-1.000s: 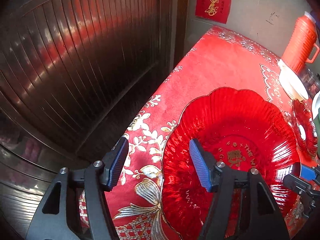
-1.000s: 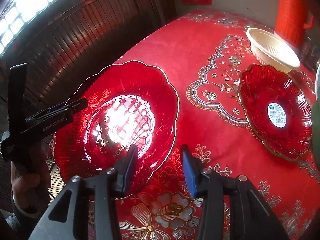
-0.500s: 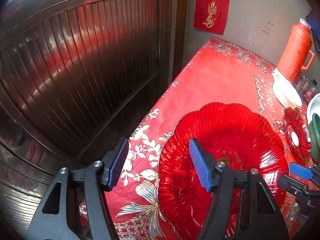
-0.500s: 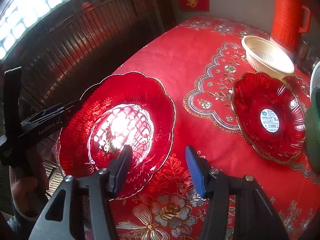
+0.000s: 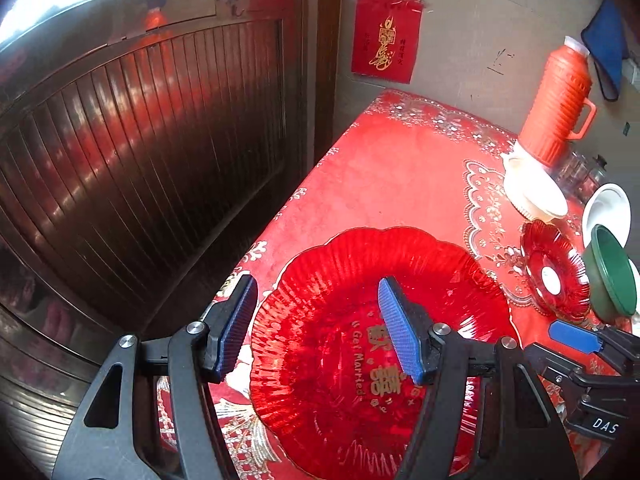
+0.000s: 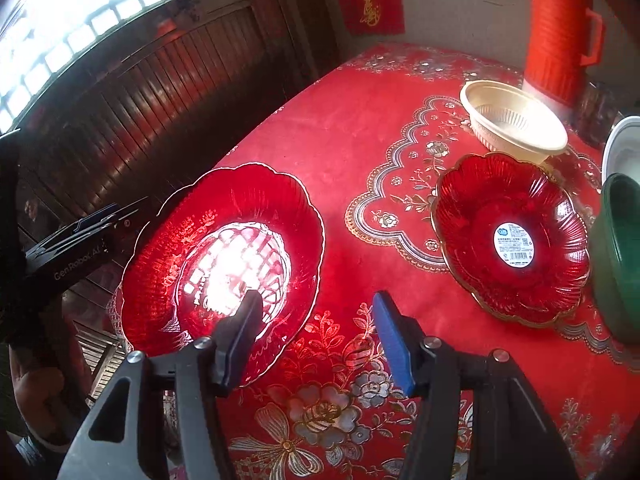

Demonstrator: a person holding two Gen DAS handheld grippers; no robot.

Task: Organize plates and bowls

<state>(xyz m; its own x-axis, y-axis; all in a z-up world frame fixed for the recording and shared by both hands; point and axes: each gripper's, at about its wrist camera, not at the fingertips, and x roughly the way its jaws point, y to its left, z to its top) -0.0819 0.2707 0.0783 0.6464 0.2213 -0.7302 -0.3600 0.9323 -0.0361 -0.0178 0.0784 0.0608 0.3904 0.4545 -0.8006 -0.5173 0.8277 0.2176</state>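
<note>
A large red scalloped plate (image 5: 336, 344) (image 6: 208, 240) lies on the red tablecloth near the table's left edge. My left gripper (image 5: 316, 328) is open above its left rim, holding nothing. My right gripper (image 6: 316, 332) is open and empty above the cloth just right of that plate's near rim. A smaller red plate with a white sticker (image 6: 512, 240) (image 5: 554, 276) lies to the right. A cream plastic bowl (image 6: 514, 120) (image 5: 534, 192) stands behind it. A green bowl (image 6: 618, 256) (image 5: 610, 284) and a white bowl (image 5: 606, 212) (image 6: 620, 148) sit at the right edge.
A tall orange thermos (image 5: 558, 104) (image 6: 560, 32) stands at the back right by the grey wall. A dark wooden slatted door (image 5: 140, 152) runs along the table's left edge (image 5: 304, 188). The right gripper's finger (image 5: 572, 338) shows at the lower right of the left wrist view.
Both grippers have drawn back and up from the large red plate, so more of the table and wall shows. Both stay open. The plates and bowls have not moved.
</note>
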